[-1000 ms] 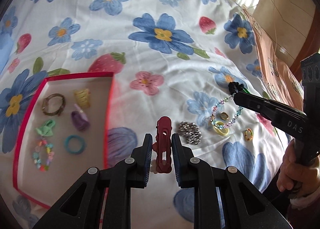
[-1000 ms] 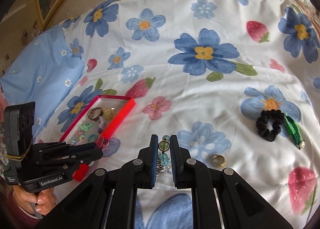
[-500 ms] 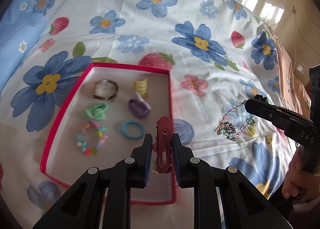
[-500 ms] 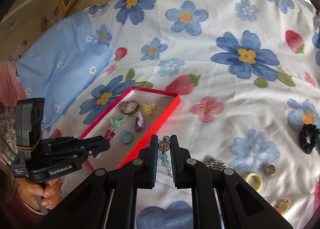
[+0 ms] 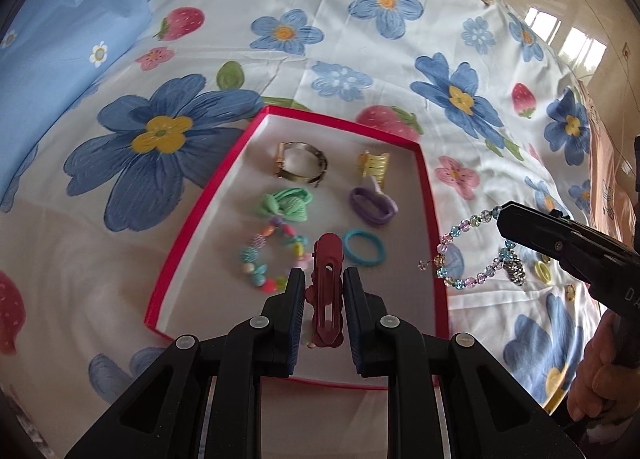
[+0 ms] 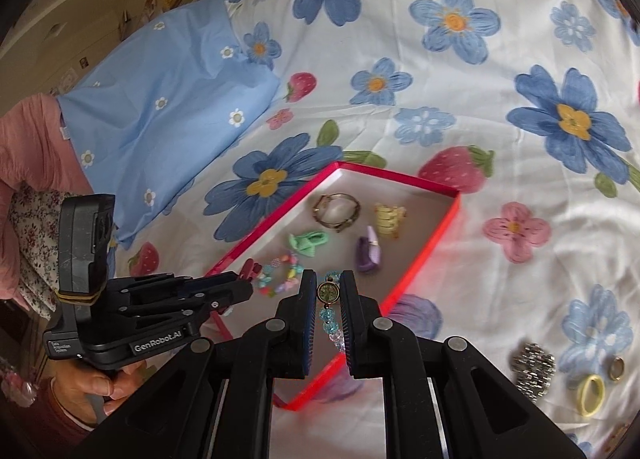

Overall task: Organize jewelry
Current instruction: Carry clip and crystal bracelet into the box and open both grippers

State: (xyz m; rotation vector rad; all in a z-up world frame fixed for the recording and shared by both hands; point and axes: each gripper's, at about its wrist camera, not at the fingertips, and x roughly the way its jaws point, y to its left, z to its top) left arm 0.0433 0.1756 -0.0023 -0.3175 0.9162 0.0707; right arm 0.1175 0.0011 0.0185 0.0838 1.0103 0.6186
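Observation:
My left gripper (image 5: 323,279) is shut on a dark red hair clip (image 5: 326,299), held upright above the near part of the red-rimmed tray (image 5: 208,215). My right gripper (image 6: 328,287) is shut on a pastel beaded bracelet (image 6: 330,323) with a small round charm, hanging over the tray's near right edge (image 6: 432,247). In the left wrist view this bracelet (image 5: 460,255) dangles from the right gripper (image 5: 502,215) just right of the tray. Inside the tray lie a metal bangle (image 5: 300,161), a yellow claw clip (image 5: 374,167), a green bow tie (image 5: 286,205), a purple hair tie (image 5: 372,205), a blue ring (image 5: 364,253) and a colourful bead bracelet (image 5: 264,259).
On the flowered bedspread to the right lie a silver link bracelet (image 6: 534,365), a yellow ring (image 6: 592,395) and a gold ring (image 6: 616,369). A blue pillow (image 6: 160,99) lies at the back left. A hand (image 6: 92,383) grips the left tool.
Both grippers have swung left across the bed with their loads. The red clip now hangs over the tray, and the beaded bracelet has come up to the tray's right edge.

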